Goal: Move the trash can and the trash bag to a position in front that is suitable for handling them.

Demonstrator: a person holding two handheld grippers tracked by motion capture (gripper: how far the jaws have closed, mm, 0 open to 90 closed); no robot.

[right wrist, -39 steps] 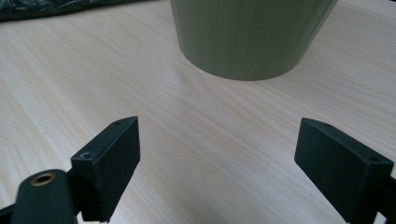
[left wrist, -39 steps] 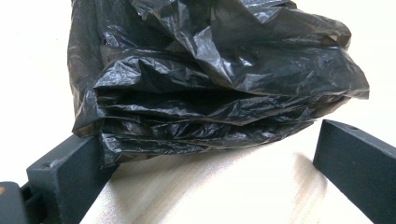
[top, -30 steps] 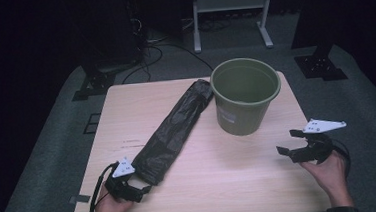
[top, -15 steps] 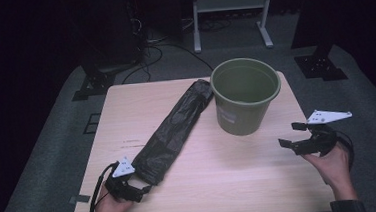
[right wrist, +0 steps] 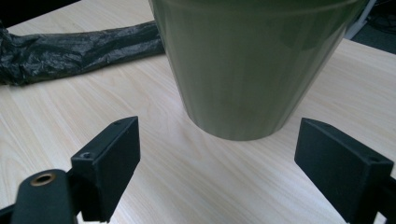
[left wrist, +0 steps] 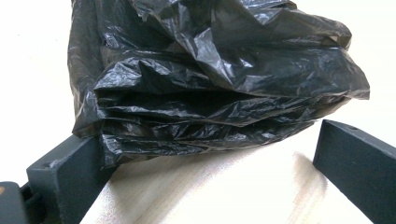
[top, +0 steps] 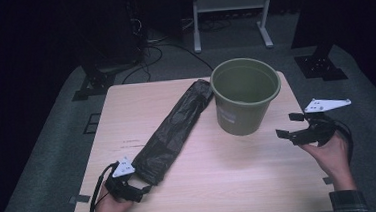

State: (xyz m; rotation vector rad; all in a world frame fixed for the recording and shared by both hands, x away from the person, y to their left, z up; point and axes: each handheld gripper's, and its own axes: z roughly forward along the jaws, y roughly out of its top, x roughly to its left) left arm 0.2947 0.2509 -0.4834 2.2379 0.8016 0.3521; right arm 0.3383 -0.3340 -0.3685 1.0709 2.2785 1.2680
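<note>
A long, folded black plastic bag (top: 178,132) lies diagonally across the wooden table (top: 231,183), its far end next to a green bucket (top: 245,99). My left gripper (top: 143,190) rests low on the table at the bag's near end, open. In the left gripper view the crumpled bag end (left wrist: 219,79) sits between the spread jaws of the left gripper (left wrist: 210,177), brushing one jaw only. My right gripper (top: 286,125) hovers open off the table's right edge, pointing at the bucket. In the right gripper view the bucket wall (right wrist: 247,65) stands ahead of the wide-open right gripper (right wrist: 233,163), with the bag (right wrist: 79,49) beyond.
The bucket stands upright at the table's far right. Dark carpet surrounds the table. Black stand bases (top: 321,66) and a white metal frame (top: 229,5) stand on the floor behind, with cables near the far left.
My right gripper has lifted and drifted slightly outward to the right, still open. The left gripper, bag and bucket have stayed put.
</note>
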